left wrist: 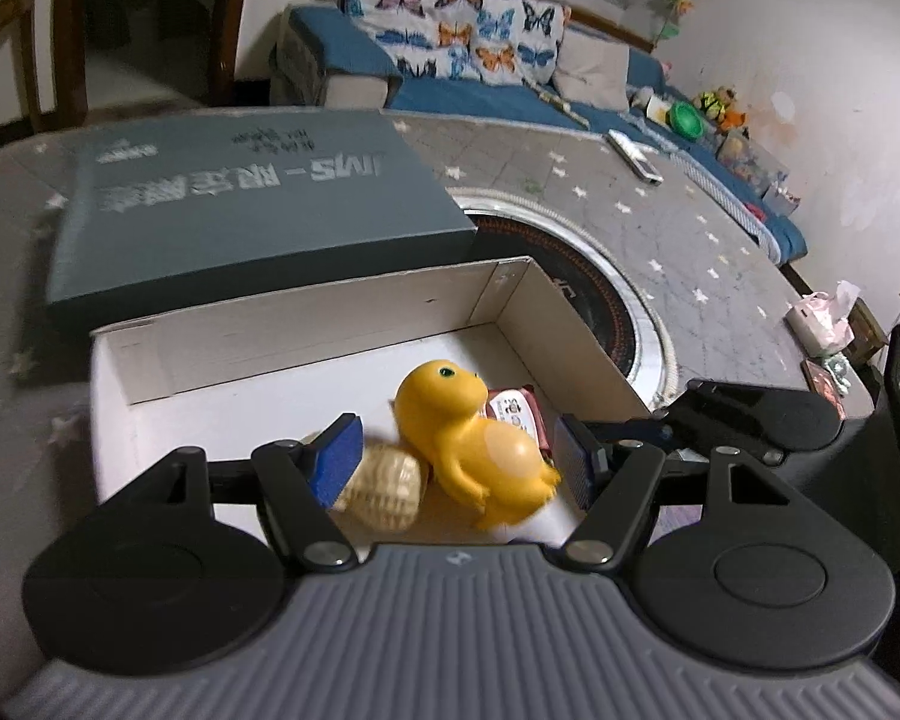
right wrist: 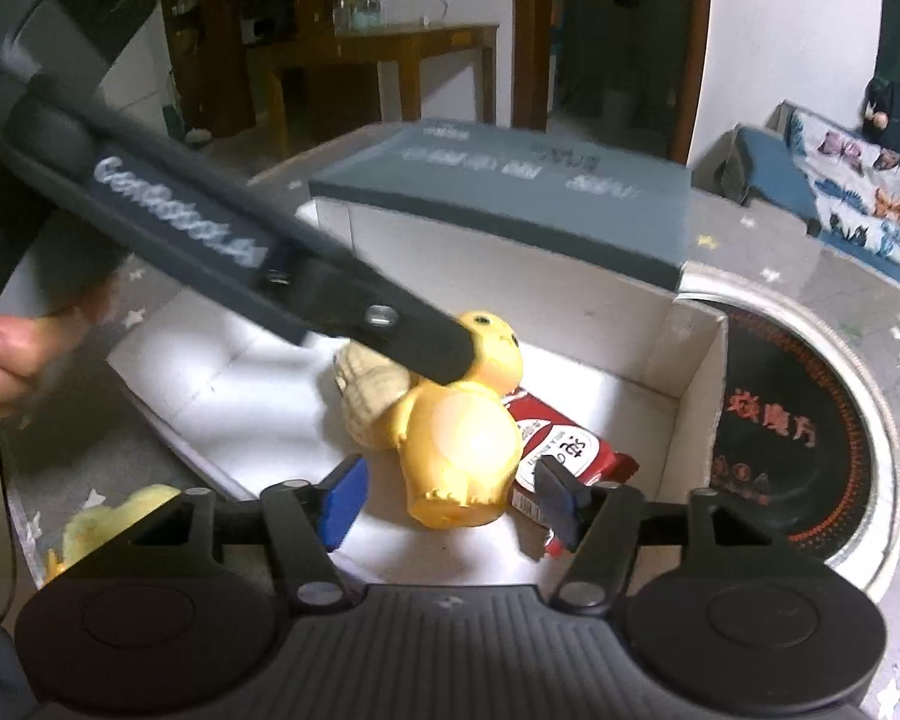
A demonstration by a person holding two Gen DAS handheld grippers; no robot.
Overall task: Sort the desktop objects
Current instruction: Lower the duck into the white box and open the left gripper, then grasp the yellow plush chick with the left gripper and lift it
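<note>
Basically both grippers open — left gripper (left wrist: 456,456) straddles yellow duck toy (left wrist: 474,444) in white box (left wrist: 306,324), right gripper (right wrist: 450,498) too — collision risk if both close.

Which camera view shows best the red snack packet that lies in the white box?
The right wrist view. There the red snack packet lies mostly uncovered on the floor of the white cardboard box, label visible, beside the yellow toy duck. In the left wrist view the duck hides most of the packet.
</note>
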